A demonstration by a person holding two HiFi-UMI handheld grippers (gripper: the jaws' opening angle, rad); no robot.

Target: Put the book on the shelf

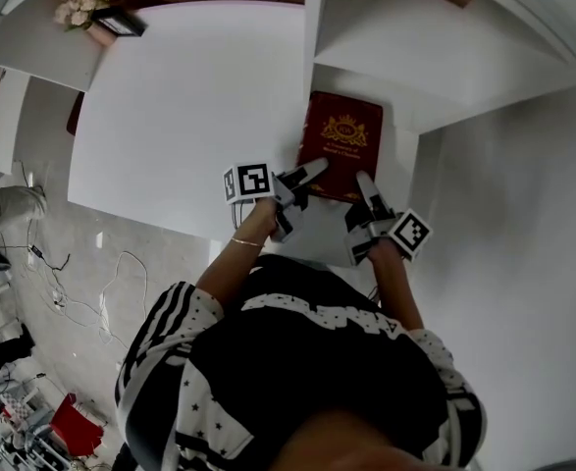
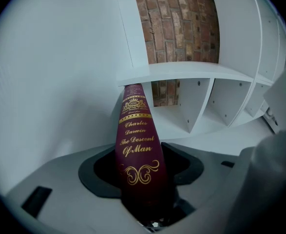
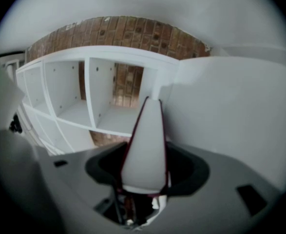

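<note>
While both pairs of jaws are clamped on it, the maroon book (image 1: 340, 145) hangs between them at the mouth of the white shelf (image 1: 435, 47), cover facing up toward the head camera. The left gripper (image 1: 302, 180) pinches the spine side near the book's near end; its own view looks straight up the gilt-lettered spine (image 2: 137, 145) seated between the jaws. The right gripper (image 1: 369, 196) is closed on the opposite long edge, where its view shows the pale page block (image 3: 145, 145) framed by the red boards. The book's far end reaches just under a shelf board (image 2: 191, 72), with a brick wall (image 2: 174, 23) visible through the open bays; whether it touches the board I cannot tell.

It looks like a stiff hardback with some weight, so it should hold its shape without sagging. The glossy cover may slide under a light pinch. The spine is the firmer hold, while the page edge can compress or splay, so a grip across the boards seems safest.
</note>
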